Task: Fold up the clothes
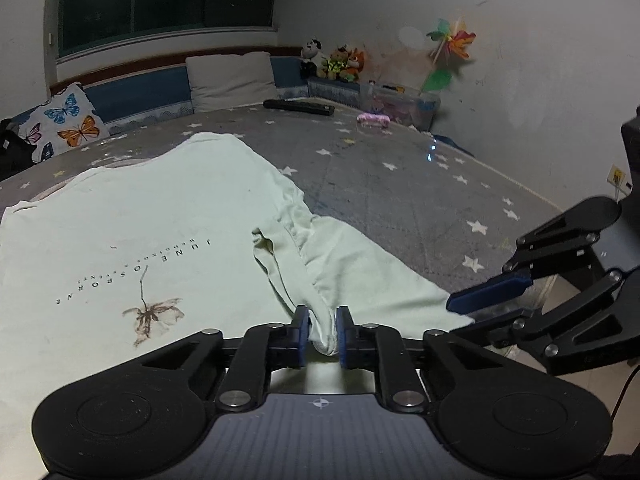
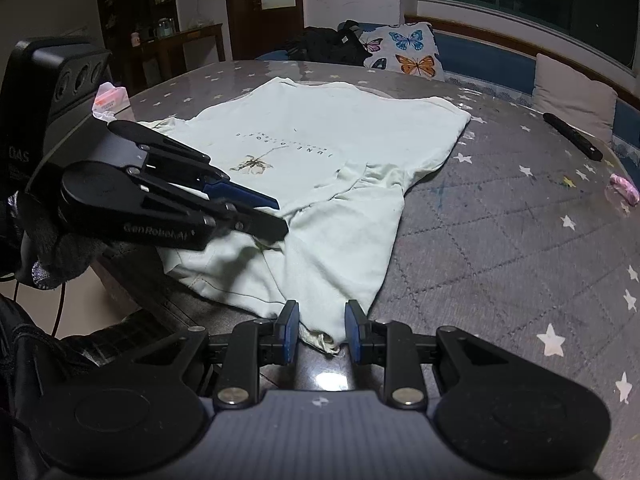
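A pale green T-shirt (image 1: 132, 232) with a leaf print and dark lettering lies spread on the star-patterned table cover; it also shows in the right wrist view (image 2: 320, 136). My left gripper (image 1: 322, 330) is shut on a bunched fold of the shirt at its near edge, by the sleeve. My right gripper (image 2: 322, 330) has its blue pads either side of the sleeve's corner at the table's near edge, with a gap around the cloth. The right gripper appears in the left wrist view (image 1: 492, 292), and the left gripper in the right wrist view (image 2: 256, 212).
A grey star-patterned cover (image 1: 400, 184) tops the table. A black remote (image 1: 298, 107), a pink object (image 1: 373, 120) and a clear plastic box (image 1: 404, 104) sit at the far side. A butterfly cushion (image 2: 412, 52) and a beige cushion (image 1: 232, 80) lean behind. A tissue pack (image 2: 110, 98) lies left.
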{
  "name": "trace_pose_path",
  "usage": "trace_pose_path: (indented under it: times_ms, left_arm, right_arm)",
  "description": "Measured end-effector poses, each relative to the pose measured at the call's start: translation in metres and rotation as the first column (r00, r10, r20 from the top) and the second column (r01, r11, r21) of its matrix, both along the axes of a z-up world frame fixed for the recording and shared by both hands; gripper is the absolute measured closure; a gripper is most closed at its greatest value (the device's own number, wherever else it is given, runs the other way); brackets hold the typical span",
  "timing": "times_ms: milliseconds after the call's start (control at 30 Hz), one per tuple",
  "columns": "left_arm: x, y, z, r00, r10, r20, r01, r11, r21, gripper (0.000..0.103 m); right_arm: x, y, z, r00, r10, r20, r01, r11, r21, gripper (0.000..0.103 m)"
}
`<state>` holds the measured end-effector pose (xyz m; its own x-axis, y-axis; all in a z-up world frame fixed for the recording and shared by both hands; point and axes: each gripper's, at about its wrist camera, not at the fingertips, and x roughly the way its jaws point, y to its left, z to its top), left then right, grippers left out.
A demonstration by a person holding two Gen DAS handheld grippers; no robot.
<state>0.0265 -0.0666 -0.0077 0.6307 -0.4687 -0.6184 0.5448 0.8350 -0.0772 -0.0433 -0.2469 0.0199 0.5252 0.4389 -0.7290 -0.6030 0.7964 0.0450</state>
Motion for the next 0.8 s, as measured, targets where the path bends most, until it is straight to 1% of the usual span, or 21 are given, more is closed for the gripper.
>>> trace_pose_path:
  times_ms: [133, 233, 267, 300, 333, 367, 400, 433, 467, 500, 533, 567, 700, 800]
  left_arm:
    - [-0.001, 0.002, -0.002, 1.0, 0.011, 0.002, -0.011, 1.0, 0.006, 0.09]
    - [0.001, 0.002, -0.003, 0.999, 0.034, -0.008, -0.034, 0.999, 0.026, 0.079]
    - [0.0, 0.003, -0.002, 0.999, 0.042, -0.002, -0.042, 0.999, 0.031, 0.069]
    - [-0.001, 0.005, -0.001, 0.999, 0.051, 0.005, -0.051, 0.998, 0.034, 0.063]
    - [-0.002, 0.007, 0.001, 0.998, 0.059, 0.012, -0.06, 0.998, 0.037, 0.052]
    - [-0.003, 0.01, 0.002, 0.998, 0.066, 0.018, -0.067, 0.997, 0.038, 0.043]
    - [-0.004, 0.013, 0.004, 0.997, 0.074, 0.025, -0.075, 0.997, 0.036, 0.041]
    - [-0.006, 0.016, 0.005, 0.996, 0.079, 0.028, -0.08, 0.996, 0.032, 0.034]
    - [-0.007, 0.019, 0.006, 0.996, 0.087, 0.033, -0.088, 0.996, 0.03, 0.025]
    - [-0.008, 0.021, 0.007, 0.994, 0.102, 0.041, -0.104, 0.994, 0.032, 0.019]
    - [-0.009, 0.023, 0.009, 0.992, 0.117, 0.05, -0.119, 0.992, 0.033, 0.007]
    - [-0.011, 0.027, 0.01, 0.99, 0.126, 0.059, -0.128, 0.991, 0.025, 0.001]
    - [-0.017, 0.044, 0.014, 0.982, 0.17, 0.077, -0.17, 0.985, -0.001, 0.0]
    - [-0.021, 0.064, 0.014, 0.972, 0.224, 0.07, -0.224, 0.975, -0.016, 0.0]
  right_arm:
    - [0.0, 0.0, -0.002, 1.0, 0.004, -0.004, -0.004, 1.0, -0.001, 0.078]
    - [0.0, 0.001, -0.002, 1.0, 0.006, -0.006, -0.006, 1.0, -0.005, 0.078]
    - [0.0, 0.001, -0.001, 1.0, 0.01, -0.006, -0.01, 1.0, -0.01, 0.078]
    - [0.0, 0.001, 0.0, 1.0, 0.014, -0.005, -0.014, 1.0, -0.014, 0.078]
    - [0.0, 0.001, 0.002, 1.0, 0.02, -0.002, -0.02, 1.0, -0.017, 0.078]
    - [0.0, 0.002, 0.004, 1.0, 0.027, 0.002, -0.026, 0.999, -0.02, 0.078]
    - [0.001, 0.003, 0.006, 0.999, 0.033, 0.005, -0.033, 0.999, -0.018, 0.078]
    - [0.003, 0.004, 0.009, 0.999, 0.038, 0.009, -0.038, 0.999, -0.009, 0.078]
    - [0.005, 0.006, 0.011, 0.999, 0.041, 0.016, -0.041, 0.999, -0.004, 0.078]
    - [0.007, 0.008, 0.013, 0.999, 0.043, 0.029, -0.043, 0.999, 0.0, 0.078]
    - [0.01, 0.01, 0.015, 0.998, 0.046, 0.041, -0.046, 0.999, 0.004, 0.078]
    - [0.012, 0.012, 0.016, 0.998, 0.047, 0.051, -0.048, 0.999, 0.008, 0.078]
    - [0.024, 0.024, 0.01, 0.997, 0.06, 0.051, -0.061, 0.998, 0.022, 0.078]
    - [0.025, 0.035, 0.003, 0.994, 0.102, 0.04, -0.103, 0.995, 0.016, 0.078]
